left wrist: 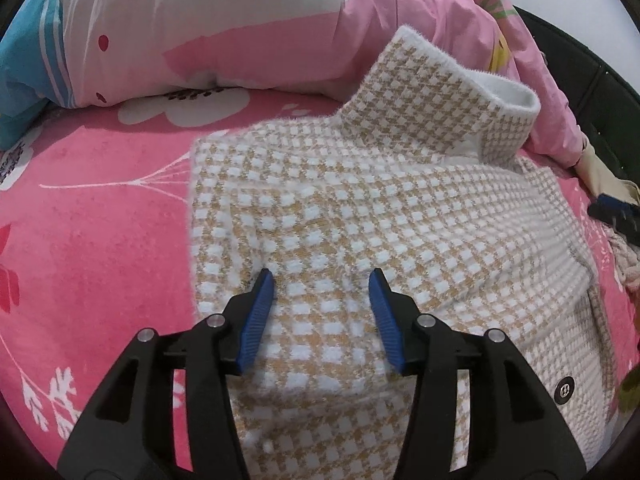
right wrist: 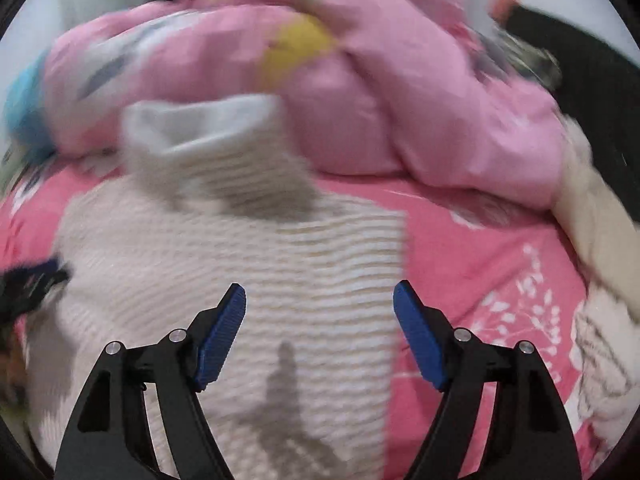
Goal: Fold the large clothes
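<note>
Both grippers' fingers [left wrist: 262, 312] gape empty over the unlabelled houndstooth coat [left wrist: 400, 208].

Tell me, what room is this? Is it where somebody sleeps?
Most likely a bedroom, yes. The checked coat lies on a pink flowered bedsheet, a puffy pink duvet is bunched up behind it, and a dark padded headboard shows at the edge.
</note>
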Action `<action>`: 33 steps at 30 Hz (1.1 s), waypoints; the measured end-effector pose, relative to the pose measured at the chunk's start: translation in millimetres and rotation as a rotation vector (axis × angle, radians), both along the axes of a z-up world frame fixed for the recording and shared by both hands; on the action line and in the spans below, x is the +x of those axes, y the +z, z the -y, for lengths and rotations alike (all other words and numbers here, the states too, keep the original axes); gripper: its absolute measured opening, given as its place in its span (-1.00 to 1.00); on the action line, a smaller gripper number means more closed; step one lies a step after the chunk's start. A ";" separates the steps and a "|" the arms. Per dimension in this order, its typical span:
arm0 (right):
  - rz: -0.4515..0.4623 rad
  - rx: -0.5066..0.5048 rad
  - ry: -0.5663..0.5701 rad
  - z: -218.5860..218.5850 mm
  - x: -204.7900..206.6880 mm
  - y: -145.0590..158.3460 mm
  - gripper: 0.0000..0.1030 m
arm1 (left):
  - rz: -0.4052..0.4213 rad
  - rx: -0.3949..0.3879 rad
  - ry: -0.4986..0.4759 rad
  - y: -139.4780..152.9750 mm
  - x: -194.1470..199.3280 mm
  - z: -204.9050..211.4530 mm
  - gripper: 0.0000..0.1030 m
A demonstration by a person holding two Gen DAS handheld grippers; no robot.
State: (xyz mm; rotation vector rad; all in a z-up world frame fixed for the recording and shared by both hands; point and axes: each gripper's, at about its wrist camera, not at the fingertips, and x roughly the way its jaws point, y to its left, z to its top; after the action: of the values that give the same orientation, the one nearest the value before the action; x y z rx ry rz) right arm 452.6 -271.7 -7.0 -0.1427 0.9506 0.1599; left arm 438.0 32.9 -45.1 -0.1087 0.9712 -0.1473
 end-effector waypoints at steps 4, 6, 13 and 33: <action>-0.159 -0.080 -0.032 -15.0 8.9 -58.9 0.48 | 0.000 -0.001 0.017 6.5 -1.3 2.3 -0.06; -0.160 -0.056 -0.085 -12.0 8.4 -51.5 0.49 | 0.019 -0.008 0.018 16.1 -6.5 3.3 -0.04; -0.134 -0.010 -0.060 -43.4 2.0 -41.2 0.47 | -0.002 0.048 -0.067 11.5 -17.7 27.5 0.37; -0.066 0.042 -0.190 -46.9 -243.6 -0.6 0.80 | 0.070 0.162 -0.147 51.4 -194.9 42.3 0.71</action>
State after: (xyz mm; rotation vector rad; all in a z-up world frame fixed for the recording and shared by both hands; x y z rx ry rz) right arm 209.0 -224.8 -7.7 -0.0080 1.0207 0.0094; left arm 243.1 -9.5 6.3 0.1159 0.9178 -0.2055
